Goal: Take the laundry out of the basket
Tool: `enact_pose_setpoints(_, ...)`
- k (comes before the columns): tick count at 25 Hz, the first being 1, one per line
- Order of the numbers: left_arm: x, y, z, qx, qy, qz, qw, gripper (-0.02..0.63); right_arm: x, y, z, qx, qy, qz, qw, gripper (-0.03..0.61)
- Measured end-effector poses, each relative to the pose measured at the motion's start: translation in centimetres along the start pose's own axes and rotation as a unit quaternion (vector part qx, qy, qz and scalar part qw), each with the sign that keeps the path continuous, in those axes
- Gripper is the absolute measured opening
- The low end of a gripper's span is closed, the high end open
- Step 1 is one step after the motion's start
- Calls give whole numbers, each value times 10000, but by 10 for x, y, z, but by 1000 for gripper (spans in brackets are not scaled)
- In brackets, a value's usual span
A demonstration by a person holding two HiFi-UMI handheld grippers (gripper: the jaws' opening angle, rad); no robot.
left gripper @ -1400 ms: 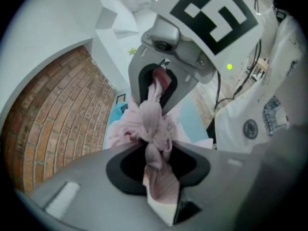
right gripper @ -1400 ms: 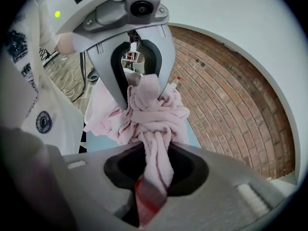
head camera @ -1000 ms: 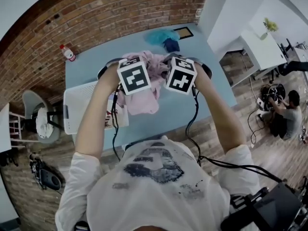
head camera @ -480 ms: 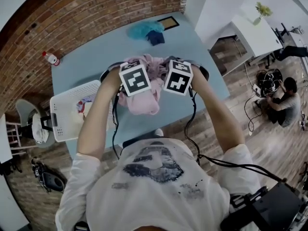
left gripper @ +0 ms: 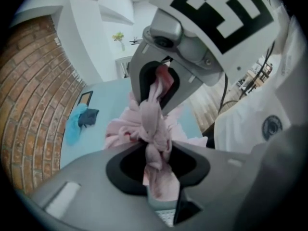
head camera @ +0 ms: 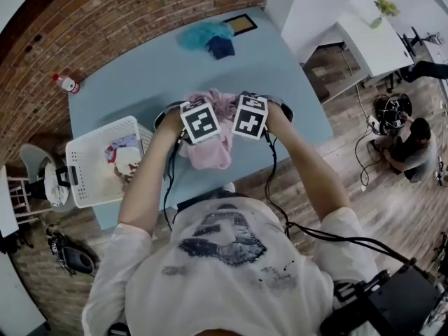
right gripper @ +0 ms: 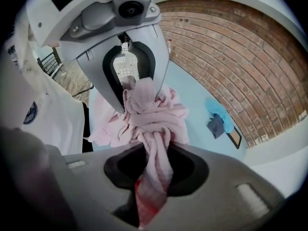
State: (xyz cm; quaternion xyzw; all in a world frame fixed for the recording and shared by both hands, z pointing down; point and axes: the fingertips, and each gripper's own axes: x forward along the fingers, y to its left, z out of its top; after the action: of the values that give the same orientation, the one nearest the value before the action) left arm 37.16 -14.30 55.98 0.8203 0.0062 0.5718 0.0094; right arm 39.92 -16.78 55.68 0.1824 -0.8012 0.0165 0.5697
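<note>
Even daylight, strong fisheye warp, dark corners.

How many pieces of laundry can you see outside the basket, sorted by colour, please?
Pink garment: 1
Turquoise cloth: 1
Dark blue cloth: 1
Total: 3

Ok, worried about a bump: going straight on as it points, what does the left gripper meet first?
The left gripper would probably press the pink garment it holds onto the blue table; depth unclear.
</note>
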Motion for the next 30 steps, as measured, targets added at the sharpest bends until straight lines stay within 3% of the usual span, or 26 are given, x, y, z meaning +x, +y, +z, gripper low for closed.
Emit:
enact_pose_setpoints(4,13,18,-6,-7,68,301,9995,117,26,4,-9,13,20,185,9998,114)
enact_pose_setpoints(13,62,28,-22,-312,102,153,9993,123,80,5,-30,233,29,323,9992,117)
enact_pose_setpoints(17,94,21,-28,-554,-12,-199,9983,127,100,2,-39,335,48,293,9990,118)
enact_pose_setpoints(21,86,35,-25,-457,30,177,9988,135,108,3,-45,515,-73,331,9981,124)
enact_pose_setpoints(27,87,33,-24,-440,-10,161,9989,146,107,5,-49,643,-200,375,9970,147)
enact_pose_setpoints(30,100,22,-26,-495,-105,-63,9987,169,102,3,-51,705,-228,317,9968,172)
